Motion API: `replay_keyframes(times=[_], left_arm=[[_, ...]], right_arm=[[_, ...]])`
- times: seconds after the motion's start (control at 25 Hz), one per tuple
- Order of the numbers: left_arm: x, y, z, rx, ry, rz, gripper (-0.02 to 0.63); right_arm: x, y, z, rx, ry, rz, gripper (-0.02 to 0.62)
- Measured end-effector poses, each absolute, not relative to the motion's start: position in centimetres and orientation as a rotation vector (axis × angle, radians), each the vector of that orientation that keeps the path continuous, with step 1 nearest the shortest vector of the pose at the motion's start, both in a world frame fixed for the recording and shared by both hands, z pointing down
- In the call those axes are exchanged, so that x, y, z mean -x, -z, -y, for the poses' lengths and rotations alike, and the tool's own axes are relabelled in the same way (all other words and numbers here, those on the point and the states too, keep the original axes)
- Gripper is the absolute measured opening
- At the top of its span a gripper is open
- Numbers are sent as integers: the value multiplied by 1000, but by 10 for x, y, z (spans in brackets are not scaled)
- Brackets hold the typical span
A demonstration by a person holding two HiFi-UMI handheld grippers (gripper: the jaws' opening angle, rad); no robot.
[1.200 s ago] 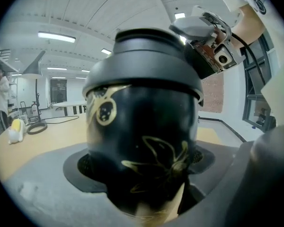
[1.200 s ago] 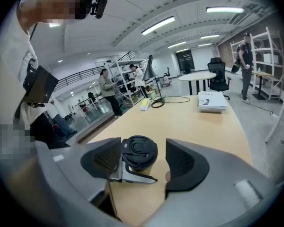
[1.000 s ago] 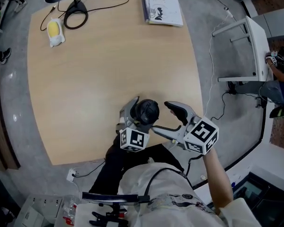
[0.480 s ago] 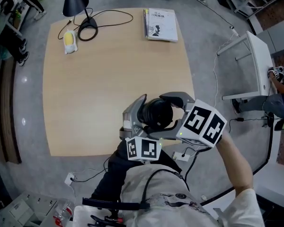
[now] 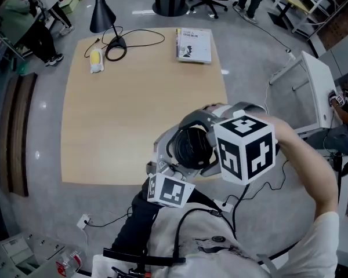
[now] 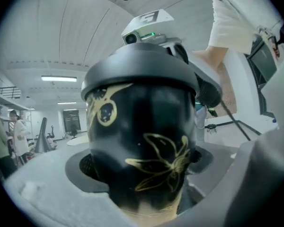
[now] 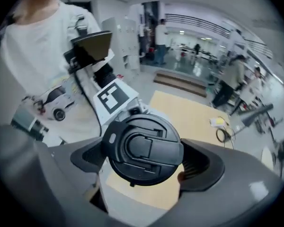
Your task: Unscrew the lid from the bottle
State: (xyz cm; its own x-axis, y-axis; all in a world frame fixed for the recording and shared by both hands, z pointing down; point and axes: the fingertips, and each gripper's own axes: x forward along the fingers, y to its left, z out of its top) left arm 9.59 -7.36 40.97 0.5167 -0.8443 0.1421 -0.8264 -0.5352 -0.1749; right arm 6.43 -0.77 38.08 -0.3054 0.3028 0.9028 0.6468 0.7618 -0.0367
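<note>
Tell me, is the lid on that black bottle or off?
On. The left gripper view shows the grey lid seated squarely over the top of the black bottle, its rim overlapping the neck.

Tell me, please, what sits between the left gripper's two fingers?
The black bottle, lid on, is clamped between the fingers of the left gripper, as the left gripper view shows.

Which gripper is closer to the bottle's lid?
Right. The right gripper hangs over the lid, which sits between its jaws, just opened wider. The left gripper clamps the bottle lower down, below the lid.
</note>
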Motion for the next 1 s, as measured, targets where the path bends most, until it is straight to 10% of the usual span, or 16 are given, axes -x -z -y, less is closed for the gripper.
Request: replay_keyframes(times=[0.64,1.0], left_arm=[[-32,-367,83,2581,152,-1716,433],[-14,-358,88,2542,201,-1684,433]], right_arm=[[6,-328,36,230,-154,2237,552],[28,-333,31,290,96,2161,471]])
